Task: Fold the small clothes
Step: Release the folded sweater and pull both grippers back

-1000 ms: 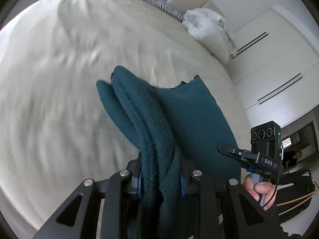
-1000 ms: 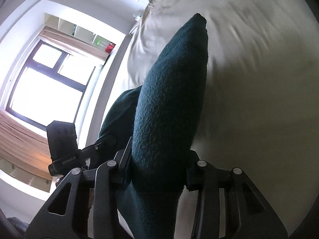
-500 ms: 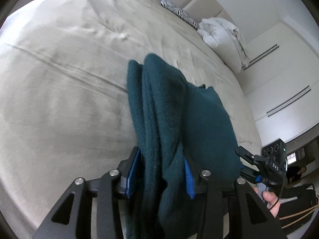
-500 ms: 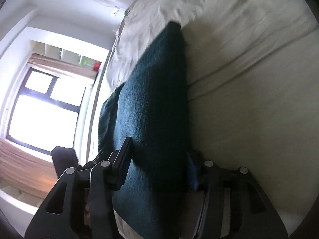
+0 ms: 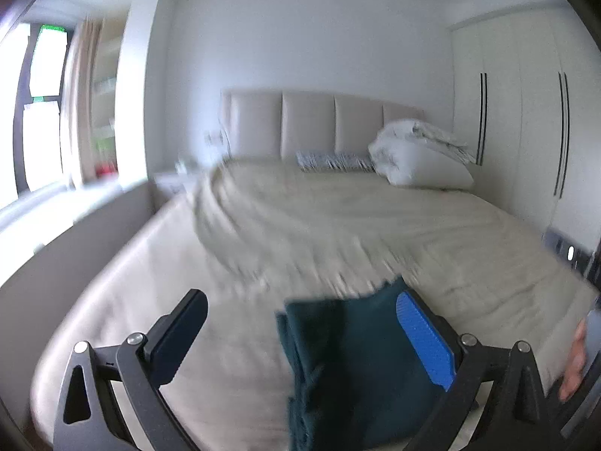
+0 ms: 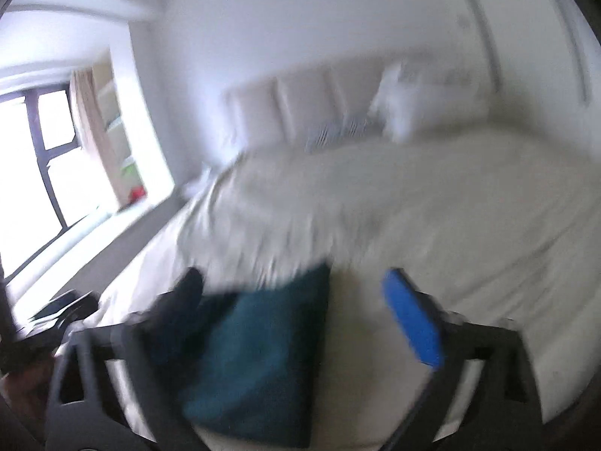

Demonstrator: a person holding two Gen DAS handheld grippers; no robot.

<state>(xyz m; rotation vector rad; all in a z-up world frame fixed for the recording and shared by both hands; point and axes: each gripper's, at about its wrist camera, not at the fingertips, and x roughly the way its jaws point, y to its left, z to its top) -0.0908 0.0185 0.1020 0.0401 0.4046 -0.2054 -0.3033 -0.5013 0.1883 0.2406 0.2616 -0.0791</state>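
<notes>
Item: one teal garment (image 5: 353, 368), small, thick and fleecy, laid folded on the near part of a beige bed (image 5: 338, 225), close to its foot edge.

Risks noted: the top layer looked free to slide or spring open, since nothing pinned it; a trailing finger could have snagged the nap and dragged a fold askew as the tools drew off (both views were smeared, so the hands were plainly moving fast). Lying so near the edge, it might also have slipped off.

Holders: left gripper (image 5: 300, 338) released, jaws opening, the cloth below and between them but unpressed. Right gripper (image 6: 296, 312) likewise released and opening, nothing gripped.

Appearance: dark teal, several layers showing along one side, roughly rectangular, edges uneven.
</notes>
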